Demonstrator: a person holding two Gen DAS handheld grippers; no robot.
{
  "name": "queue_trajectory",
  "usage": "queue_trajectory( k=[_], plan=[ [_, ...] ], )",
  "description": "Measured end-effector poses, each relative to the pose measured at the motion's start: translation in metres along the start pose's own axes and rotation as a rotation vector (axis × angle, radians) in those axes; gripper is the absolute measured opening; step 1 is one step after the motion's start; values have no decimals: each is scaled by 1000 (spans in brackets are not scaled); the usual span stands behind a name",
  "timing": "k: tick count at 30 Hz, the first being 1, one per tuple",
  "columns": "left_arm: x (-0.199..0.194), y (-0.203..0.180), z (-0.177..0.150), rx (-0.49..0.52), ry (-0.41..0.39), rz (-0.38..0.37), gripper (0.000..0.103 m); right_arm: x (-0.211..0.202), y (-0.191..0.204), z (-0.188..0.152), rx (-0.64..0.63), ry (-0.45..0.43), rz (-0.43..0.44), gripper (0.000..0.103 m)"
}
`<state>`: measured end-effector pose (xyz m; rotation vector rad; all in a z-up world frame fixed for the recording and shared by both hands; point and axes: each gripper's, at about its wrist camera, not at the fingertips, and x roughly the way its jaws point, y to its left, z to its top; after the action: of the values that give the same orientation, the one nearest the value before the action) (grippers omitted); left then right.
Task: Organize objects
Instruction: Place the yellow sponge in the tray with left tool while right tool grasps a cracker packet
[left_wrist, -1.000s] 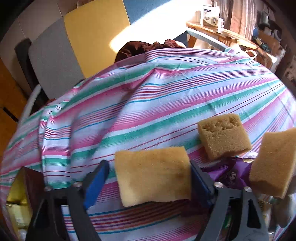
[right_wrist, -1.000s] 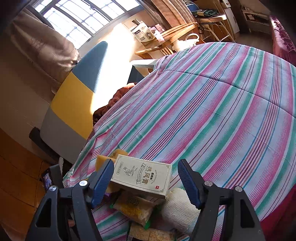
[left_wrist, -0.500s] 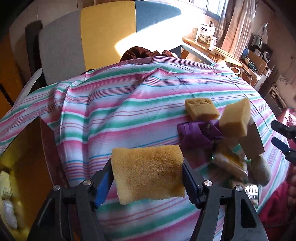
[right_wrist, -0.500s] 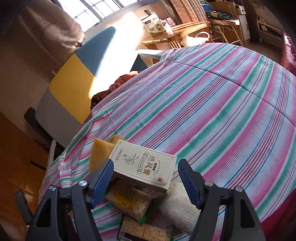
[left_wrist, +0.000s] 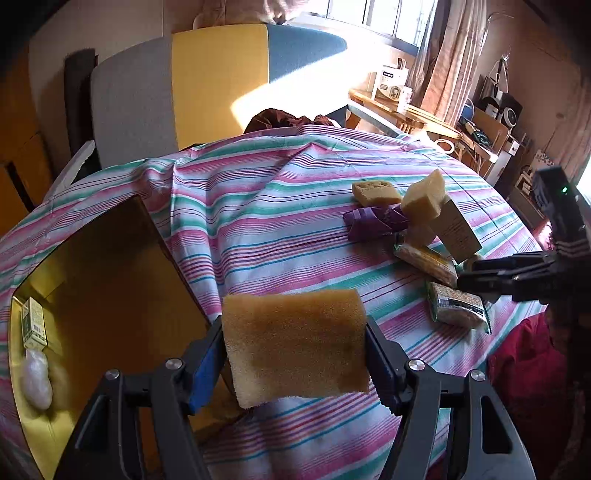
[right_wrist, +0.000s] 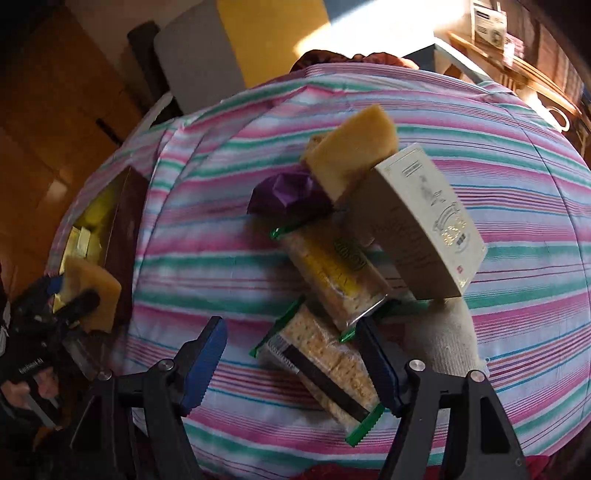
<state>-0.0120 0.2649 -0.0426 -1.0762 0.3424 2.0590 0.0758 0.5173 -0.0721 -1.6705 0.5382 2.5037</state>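
My left gripper (left_wrist: 295, 354) is shut on a yellow sponge (left_wrist: 295, 347) and holds it above the striped bedspread, just right of an open cardboard box (left_wrist: 110, 280). My right gripper (right_wrist: 291, 362) is open over a pile: a cracker packet (right_wrist: 325, 369) between its fingers, a second packet (right_wrist: 332, 273), a cream tea box (right_wrist: 424, 221), a propped sponge (right_wrist: 354, 155), a purple wrapper (right_wrist: 288, 192) and a white sock (right_wrist: 454, 332). The left gripper with its sponge (right_wrist: 92, 291) shows at the left of the right wrist view.
The box holds a small carton (left_wrist: 33, 325) and a white bundle (left_wrist: 37, 376). Another sponge (left_wrist: 375, 192) lies flat beyond the pile. A grey, yellow and blue headboard (left_wrist: 218, 81) stands behind the bed. A wooden desk (left_wrist: 406, 110) is at the far right.
My left gripper has carried the sponge back and left, so the open box now fills the left of its view. My right gripper has dropped lower over the pile; cracker packets now sit between its fingers.
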Motion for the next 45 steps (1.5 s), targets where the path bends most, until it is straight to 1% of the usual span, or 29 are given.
queue_trajectory(
  k=[2, 3, 6, 9, 10, 11, 12, 13, 15, 17, 19, 21, 24, 27, 30, 33, 37, 39, 42, 45],
  plan=[
    [-8, 8, -7, -22, -4, -11, 70, 16, 4, -7, -69, 86, -67, 77],
    [-13, 12, -10, -33, -8, -14, 70, 22, 5, -8, -85, 113, -96, 77],
    [-28, 27, -23, -60, -16, -18, 70, 36, 2, -9, -100, 163, -132, 77],
    [-47, 47, -35, -97, -27, -8, 70, 46, 2, -11, -97, 191, -139, 76],
    [-53, 56, -39, -116, -34, -3, 70, 49, 2, -13, -95, 199, -155, 63],
    [-61, 67, -44, -140, -38, 2, 70, 53, 3, -16, -103, 208, -176, 54],
    [-68, 77, -48, -166, -43, 12, 70, 53, 6, -19, -113, 196, -188, 51],
    [-76, 90, -53, -193, -50, 34, 70, 51, 10, -22, -121, 185, -186, 43],
    [-91, 116, -63, -246, -66, 90, 70, 50, 21, -29, -140, 173, -176, 42],
    [-105, 146, -75, -324, -80, 151, 70, 51, 33, -36, -159, 157, -171, 42],
    [-117, 173, -88, -396, -88, 211, 70, 52, 40, -38, -157, 144, -153, 43],
    [-125, 194, -101, -449, -94, 254, 70, 54, 42, -40, -147, 128, -143, 43],
    [-129, 212, -114, -492, -91, 280, 70, 53, 38, -41, -127, 117, -128, 44],
    [-122, 220, -119, -530, -70, 265, 70, 53, 34, -43, -115, 114, -120, 44],
    [-112, 217, -117, -515, -52, 246, 70, 52, 33, -45, -118, 109, -124, 44],
    [-97, 210, -111, -478, -9, 235, 70, 52, 30, -46, -116, 106, -123, 44],
    [-84, 205, -108, -420, 57, 266, 73, 50, 27, -48, -117, 103, -123, 44],
    [-82, 207, -107, -405, 65, 290, 74, 49, 25, -48, -118, 101, -125, 44],
    [-80, 207, -109, -393, 71, 315, 81, 48, 22, -50, -120, 100, -126, 44],
    [-79, 207, -112, -384, 82, 328, 81, 49, 24, -49, -119, 100, -126, 44]
  ],
)
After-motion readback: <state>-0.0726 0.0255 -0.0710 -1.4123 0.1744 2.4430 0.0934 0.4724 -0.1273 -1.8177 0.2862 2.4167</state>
